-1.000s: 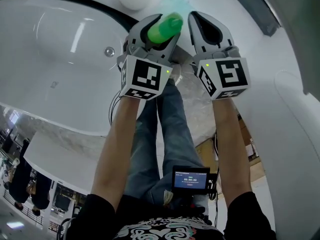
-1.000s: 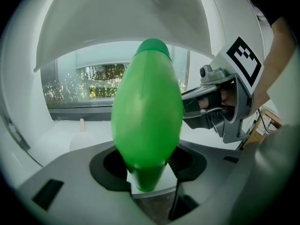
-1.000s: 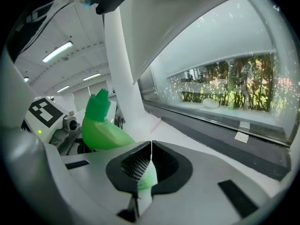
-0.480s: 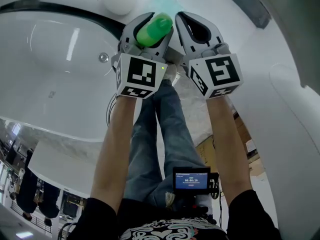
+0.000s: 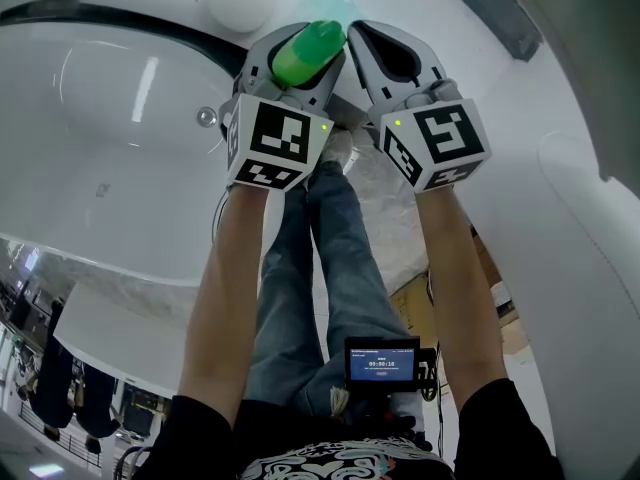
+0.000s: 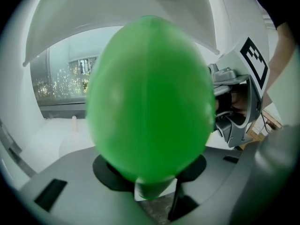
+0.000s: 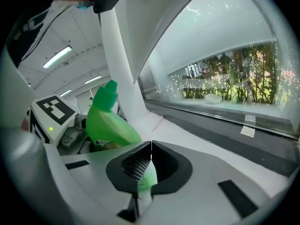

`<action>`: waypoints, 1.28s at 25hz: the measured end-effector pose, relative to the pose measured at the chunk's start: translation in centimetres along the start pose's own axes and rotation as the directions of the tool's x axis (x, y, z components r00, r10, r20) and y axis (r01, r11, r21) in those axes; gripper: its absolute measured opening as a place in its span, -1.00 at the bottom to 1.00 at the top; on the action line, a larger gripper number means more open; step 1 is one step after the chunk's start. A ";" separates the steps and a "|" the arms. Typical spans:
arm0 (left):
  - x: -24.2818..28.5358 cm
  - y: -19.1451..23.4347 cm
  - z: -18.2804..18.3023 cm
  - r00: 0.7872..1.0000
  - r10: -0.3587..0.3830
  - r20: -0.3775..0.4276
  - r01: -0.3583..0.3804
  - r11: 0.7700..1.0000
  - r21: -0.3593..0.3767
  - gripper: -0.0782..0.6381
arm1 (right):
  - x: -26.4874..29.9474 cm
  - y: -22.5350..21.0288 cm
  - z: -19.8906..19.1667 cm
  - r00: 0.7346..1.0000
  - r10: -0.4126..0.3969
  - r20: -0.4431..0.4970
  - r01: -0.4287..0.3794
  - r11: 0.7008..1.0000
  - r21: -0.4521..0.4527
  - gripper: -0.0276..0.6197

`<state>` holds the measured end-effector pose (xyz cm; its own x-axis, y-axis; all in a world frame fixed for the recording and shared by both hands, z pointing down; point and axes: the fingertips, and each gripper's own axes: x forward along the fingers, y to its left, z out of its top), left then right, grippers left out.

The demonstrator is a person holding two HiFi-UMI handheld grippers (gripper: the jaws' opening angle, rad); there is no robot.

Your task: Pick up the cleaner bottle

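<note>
- Cleaner bottle (image 6: 150, 102): bright green, pressed right up to the lens in the left gripper view; it fills the middle of that frame.
- Left gripper (image 6: 152, 175): clamped on the bottle. The dark pads sit either side of the green body at bottom centre, and a narrow strip of green shows in the slot between them.
- Head view, upper middle: the bottle's green rounded end pokes out past the left jaws toward the top edge. The rest is buried between the jaws, above the left marker cube (image 5: 270, 140).
- Right gripper (image 7: 151, 165): jaws closed, tips meeting on a thin line, nothing pinched. Only a pale green patch shows through the gap beneath the tips.
- Right gripper view, left of centre: the bottle stands tilted with its cap uppermost, just beside the left gripper's cube.
- Head view: the two grippers lie side by side, the right one just to the right of the bottle. Contact can't be made out.
- Beyond the grippers, upper left of head view: white basin (image 5: 100, 78) with a small metal fitting (image 5: 206, 116).
- Farthest, right gripper view, right half: long window (image 7: 225, 88) with greenery behind it.
</note>
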<state>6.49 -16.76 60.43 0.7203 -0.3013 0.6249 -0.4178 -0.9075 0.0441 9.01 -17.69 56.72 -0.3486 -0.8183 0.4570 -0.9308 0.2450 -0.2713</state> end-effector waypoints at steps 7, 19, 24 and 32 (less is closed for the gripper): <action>-0.1 0.8 0.6 0.999 -0.046 -0.017 0.045 0.997 -0.059 -0.22 | 0.0 0.0 -0.5 1.000 -0.022 -0.015 0.022 0.999 0.033 -0.83; 0.2 3.1 1.1 0.992 -0.129 -0.008 0.120 0.943 -0.309 -0.22 | -1.2 -1.6 -1.1 0.997 -0.075 -0.010 0.075 0.996 0.057 -0.83; 0.1 3.6 1.3 0.986 -0.163 0.042 0.165 0.886 -0.433 -0.23 | -1.1 -1.8 -1.5 0.997 -0.082 -0.011 0.082 0.994 0.074 -0.83; -0.3 4.4 1.7 0.969 -0.191 0.155 0.246 0.754 -0.609 -0.24 | -2.3 -3.6 -2.3 0.992 -0.125 -0.015 0.126 0.985 0.116 -0.83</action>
<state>5.39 -21.15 59.15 0.8636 -0.1638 0.4768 -0.4752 -0.5801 0.6616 12.95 -15.52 58.62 -0.2315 -0.8344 0.5003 -0.9481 0.0782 -0.3083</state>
